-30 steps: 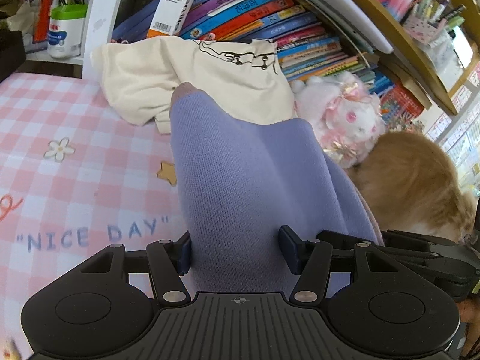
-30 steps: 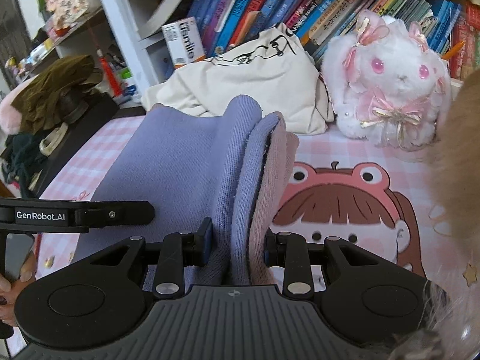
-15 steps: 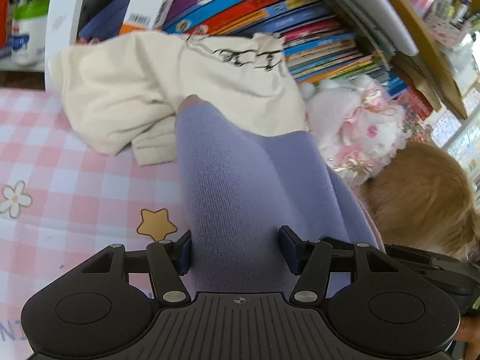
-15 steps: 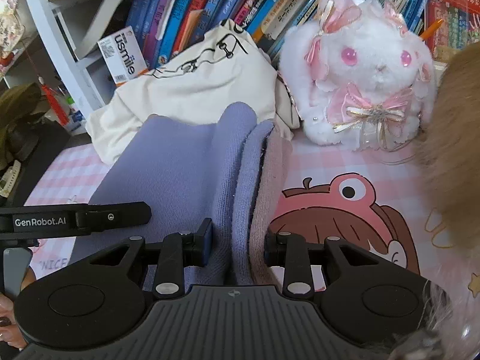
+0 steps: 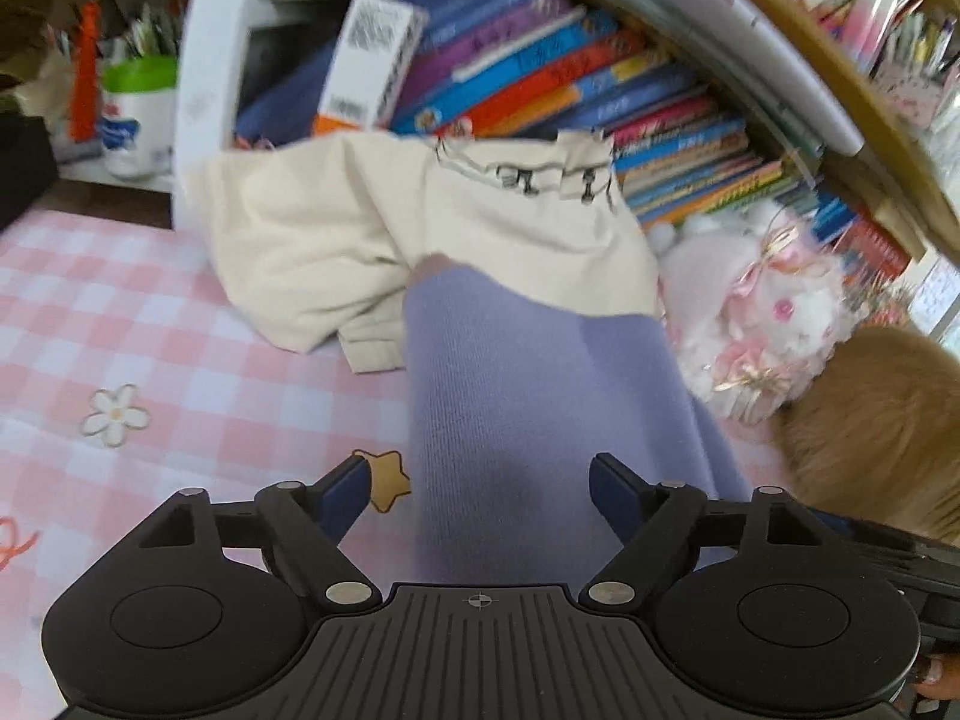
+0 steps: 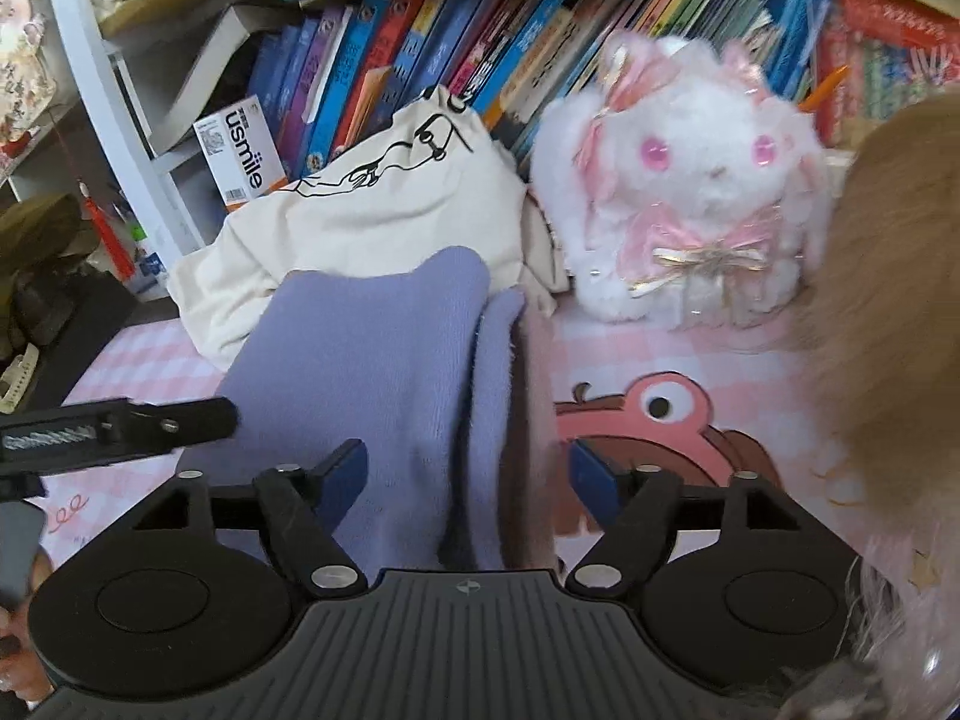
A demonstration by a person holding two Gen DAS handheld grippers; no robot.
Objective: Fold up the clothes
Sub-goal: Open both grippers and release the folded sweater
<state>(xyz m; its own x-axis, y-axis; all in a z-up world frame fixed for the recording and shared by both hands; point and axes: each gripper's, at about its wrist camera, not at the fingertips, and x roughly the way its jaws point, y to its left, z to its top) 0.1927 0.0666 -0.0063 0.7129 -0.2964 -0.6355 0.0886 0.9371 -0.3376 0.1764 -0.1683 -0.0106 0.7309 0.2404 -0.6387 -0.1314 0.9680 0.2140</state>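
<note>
pink checked tablecloth (image 5: 180, 324) with the folded lavender garment (image 5: 540, 396) at centre, cream bag (image 5: 372, 228) at 12 o'clock, white plush bunny (image 6: 690, 192) around 1-2 o'clock

Left gripper (image 5: 480, 486) and right gripper (image 6: 468, 471): jaws just opened wide.

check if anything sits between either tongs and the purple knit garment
Nothing visible does. The purple knit garment lies directly between the open jaws of the left tongs and of the right tongs, which have just been opening, pads clear of the fabric.
</note>
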